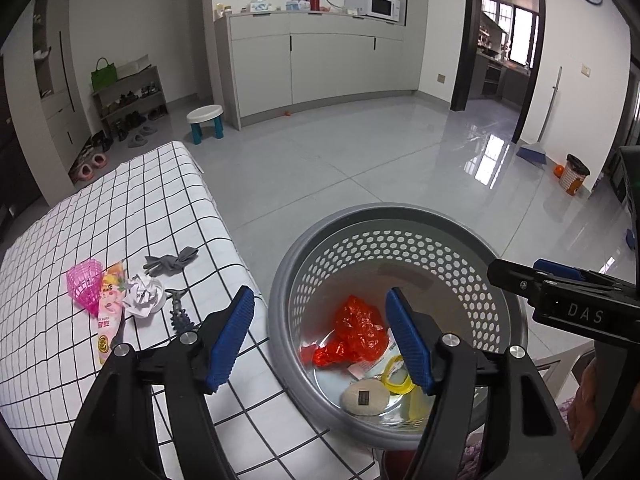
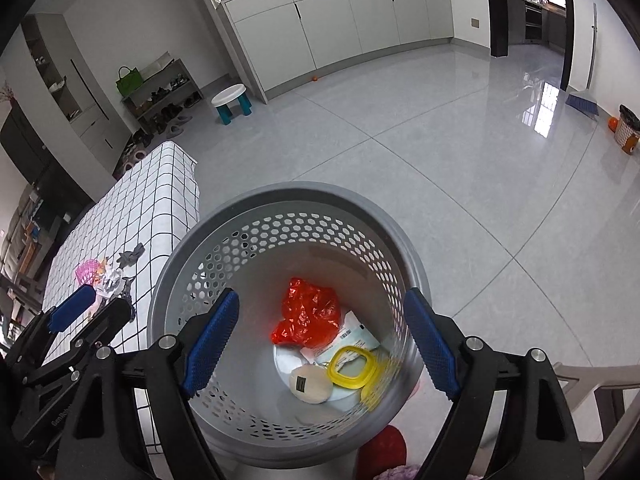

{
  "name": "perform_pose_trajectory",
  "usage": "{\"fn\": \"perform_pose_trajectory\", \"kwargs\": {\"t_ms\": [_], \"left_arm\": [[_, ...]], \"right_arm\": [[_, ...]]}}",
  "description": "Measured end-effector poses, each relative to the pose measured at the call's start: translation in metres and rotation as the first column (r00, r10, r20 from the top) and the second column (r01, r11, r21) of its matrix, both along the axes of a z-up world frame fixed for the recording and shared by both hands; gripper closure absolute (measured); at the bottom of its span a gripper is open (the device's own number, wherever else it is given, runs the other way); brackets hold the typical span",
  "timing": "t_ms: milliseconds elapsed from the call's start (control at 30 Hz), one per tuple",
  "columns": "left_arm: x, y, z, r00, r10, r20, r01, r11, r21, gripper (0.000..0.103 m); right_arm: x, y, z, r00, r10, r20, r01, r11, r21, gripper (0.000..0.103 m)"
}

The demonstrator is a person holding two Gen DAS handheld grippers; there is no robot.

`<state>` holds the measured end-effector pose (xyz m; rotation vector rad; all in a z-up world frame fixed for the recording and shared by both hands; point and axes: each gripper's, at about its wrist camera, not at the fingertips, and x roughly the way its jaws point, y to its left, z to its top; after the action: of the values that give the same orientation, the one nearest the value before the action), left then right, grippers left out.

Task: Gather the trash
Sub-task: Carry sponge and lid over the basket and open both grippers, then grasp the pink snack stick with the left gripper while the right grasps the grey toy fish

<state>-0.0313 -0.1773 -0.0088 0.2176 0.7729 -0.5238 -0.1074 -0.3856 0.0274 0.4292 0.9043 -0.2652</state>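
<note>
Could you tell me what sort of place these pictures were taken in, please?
Most likely a home, in an open living or entry area. A shoe rack stands by the wall, a microwave sits on a run of cabinets, and a doorway opens onto what looks like a kitchen.

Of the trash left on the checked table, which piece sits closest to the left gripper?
The dark fishbone-shaped piece: it lies just beyond the left gripper's left fingertip, nearer than the crumpled paper, pink cup and grey scrap.
</note>
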Motion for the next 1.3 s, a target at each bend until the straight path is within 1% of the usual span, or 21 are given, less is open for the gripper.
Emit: {"fn": "perform_pose_trajectory", "kwargs": {"t_ms": [100,200,400,467,633,833,967,1167,1233,1300], "left_arm": [[-0.001,0.005,0.004,1.000,0.012,0.009,-0.012,1.000,-0.005,0.035],[-0.002,0.011,0.008,0.999,0.025,0.021,-0.025,1.000,-0.012,0.029],[-0.002,0.032,0.019,0.997,0.062,0.044,-0.062,0.998,-0.015,0.027],[-0.002,0.044,0.023,0.995,0.084,0.053,-0.083,0.996,-0.020,0.022],[0.002,0.081,0.031,0.986,0.152,0.073,-0.150,0.988,-0.026,0.016],[0.013,0.137,0.032,0.963,0.252,0.095,-0.254,0.967,0.009,0.016],[0.025,0.176,0.030,0.939,0.332,0.093,-0.335,0.942,0.015,0.016],[0.036,0.212,0.024,0.908,0.405,0.102,-0.409,0.912,0.020,0.015],[0.039,0.220,0.021,0.902,0.420,0.098,-0.424,0.905,0.024,0.015],[0.041,0.229,0.015,0.897,0.434,0.090,-0.438,0.899,0.030,0.015]], "right_arm": [[0.001,0.003,0.001,1.000,0.004,0.001,-0.004,1.000,-0.012,0.022],[0.003,0.009,0.002,1.000,0.012,0.004,-0.012,1.000,-0.027,0.022],[0.010,0.028,0.004,0.999,0.047,0.016,-0.046,0.997,-0.060,0.022],[0.014,0.037,0.005,0.998,0.068,0.017,-0.066,0.995,-0.076,0.022],[0.022,0.061,0.008,0.991,0.129,0.026,-0.126,0.987,-0.104,0.022],[0.035,0.092,0.011,0.981,0.192,0.040,-0.186,0.976,-0.112,0.022],[0.048,0.107,0.011,0.973,0.227,0.048,-0.223,0.972,-0.078,0.022],[0.071,0.134,0.015,0.960,0.270,0.074,-0.266,0.963,-0.052,0.022],[0.080,0.142,0.016,0.956,0.286,0.069,-0.282,0.958,-0.052,0.022],[0.094,0.157,0.015,0.947,0.316,0.053,-0.312,0.947,-0.072,0.022]]}}
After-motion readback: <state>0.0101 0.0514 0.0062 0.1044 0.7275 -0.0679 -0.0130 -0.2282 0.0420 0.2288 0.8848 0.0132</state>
